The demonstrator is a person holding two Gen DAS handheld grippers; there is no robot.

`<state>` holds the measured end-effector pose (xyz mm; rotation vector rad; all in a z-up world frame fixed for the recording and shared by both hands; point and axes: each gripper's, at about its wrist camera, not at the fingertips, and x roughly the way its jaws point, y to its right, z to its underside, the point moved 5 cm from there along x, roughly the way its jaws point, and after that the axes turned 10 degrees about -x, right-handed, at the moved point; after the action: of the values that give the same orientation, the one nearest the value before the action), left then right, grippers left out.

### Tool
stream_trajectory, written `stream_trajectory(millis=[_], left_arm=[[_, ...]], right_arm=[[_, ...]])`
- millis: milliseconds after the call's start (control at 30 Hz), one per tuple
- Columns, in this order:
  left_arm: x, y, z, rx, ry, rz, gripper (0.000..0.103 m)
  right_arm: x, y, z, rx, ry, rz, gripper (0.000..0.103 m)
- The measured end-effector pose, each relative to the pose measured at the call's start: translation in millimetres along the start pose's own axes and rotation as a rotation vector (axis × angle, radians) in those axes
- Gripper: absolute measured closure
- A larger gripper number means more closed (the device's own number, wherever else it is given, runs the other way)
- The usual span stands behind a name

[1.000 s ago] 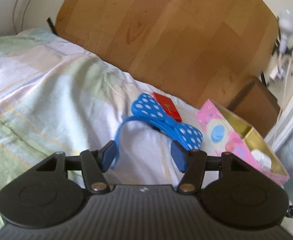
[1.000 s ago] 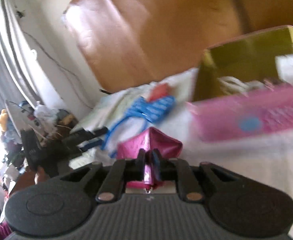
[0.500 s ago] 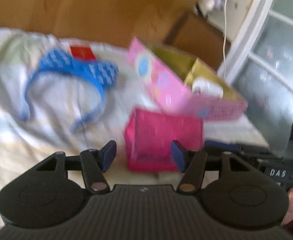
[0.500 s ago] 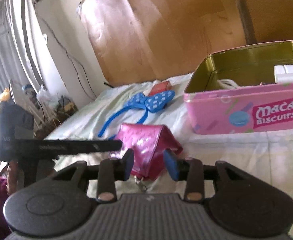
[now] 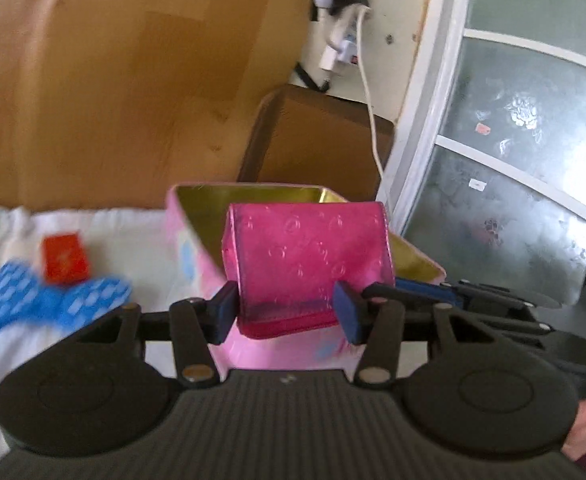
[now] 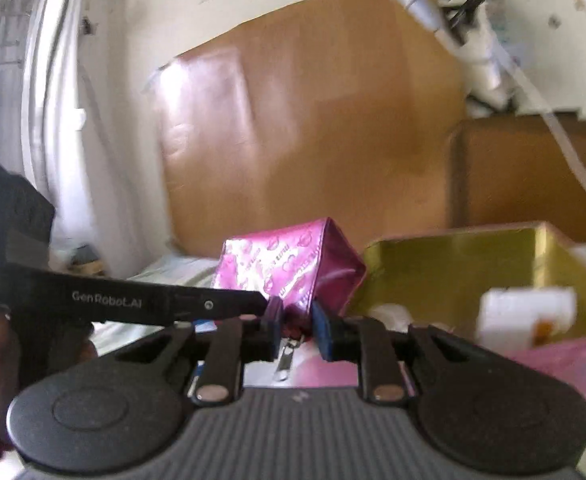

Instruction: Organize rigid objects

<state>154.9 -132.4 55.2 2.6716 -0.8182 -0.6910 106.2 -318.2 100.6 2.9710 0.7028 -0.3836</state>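
between my two sets of tongs hangs the pink purse [image 5: 307, 270], lifted off the bed [image 5: 105, 236] in front of the open biscuit tin [image 5: 189, 236]. my right tongs [image 6: 296, 326] pinch its zipper end; they have just been closing on it. my left tongs [image 5: 287, 312] straddle its lower edge and have just been narrowing; the left pad seems to touch, while the right pad stands just clear, so i read them as not yet gripping. half a second ago the purse sat on the sheet below the tin; now it is raised against the tin's gold inside. on the pale sheet to the left lie a blue spotted bow headband [image 5: 49, 300] and, beside it, a small red box [image 5: 65, 258]. inside the tin a white block [image 6: 527, 314] shows, blurred. behind stand a wooden headboard [image 5: 133, 80], a brown box [image 5: 321, 140], a white cable [image 5: 367, 92] running down from a wall plug, and a frosted glass door [image 5: 513, 152] at right. in the right view, the left gripper's arm reads "genrobot.ai". the purse's embossed pattern is too blurred to read.
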Motion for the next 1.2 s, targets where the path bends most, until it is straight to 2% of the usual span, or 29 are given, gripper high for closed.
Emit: stream_trajectory(millis=[100, 233, 333, 433, 533, 567, 600, 733, 867, 967, 1100, 1200], left_arm=[[43.5, 8.1, -7.3, 0.017, -0.033, -0.009, 0.049], [87.4, 9.1, -8.6, 0.047, -0.089, -0.069, 0.050], [115.9, 2.5, -11.4, 0.030, -0.135, -0.122, 0.050], [134.5, 1.4, -14.0, 0.058, -0.137, -0.224, 0.048], [142.9, 0.4, -12.8, 0.044, -0.139, -0.246, 0.038], [142.0, -0.2, -11.2, 0.036, -0.131, -0.255, 0.038], [140.8, 0.2, -9.5, 0.035, -0.123, -0.266, 0.038], [123.7, 8.9, -9.4, 0.043, -0.070, -0.284, 0.038], [78.9, 14.8, -12.1, 0.001, -0.005, -0.233, 0.038], [38.5, 5.6, -4.1, -0.007, 0.027, -0.241, 0.038], [-22.2, -36.9, 18.9, -0.105, 0.032, -0.283, 0.038], [-61.6, -88.4, 40.3, -0.144, 0.063, -0.392, 0.038]], right_arm=[[22.3, 31.5, 4.3, 0.036, -0.027, 0.052, 0.086], [59.0, 68.2, 16.2, 0.092, -0.112, 0.086, 0.085], [82.5, 86.3, 24.0, 0.110, -0.161, 0.111, 0.085], [99.3, 92.3, 28.1, 0.066, -0.198, 0.206, 0.083], [107.4, 99.8, 34.5, 0.002, -0.184, 0.386, 0.080], [106.9, 101.2, 37.8, -0.025, -0.169, 0.448, 0.077], [105.8, 102.7, 40.4, -0.026, -0.163, 0.472, 0.070], [88.8, 100.1, 32.2, 0.007, -0.103, 0.476, 0.070], [62.7, 82.3, 20.8, 0.027, -0.018, 0.455, 0.068], [47.1, 61.8, 16.1, 0.036, 0.019, 0.410, 0.068], [42.8, 17.2, 9.6, 0.013, 0.037, 0.281, 0.068], [54.0, -35.9, 2.4, -0.068, 0.034, 0.138, 0.068]])
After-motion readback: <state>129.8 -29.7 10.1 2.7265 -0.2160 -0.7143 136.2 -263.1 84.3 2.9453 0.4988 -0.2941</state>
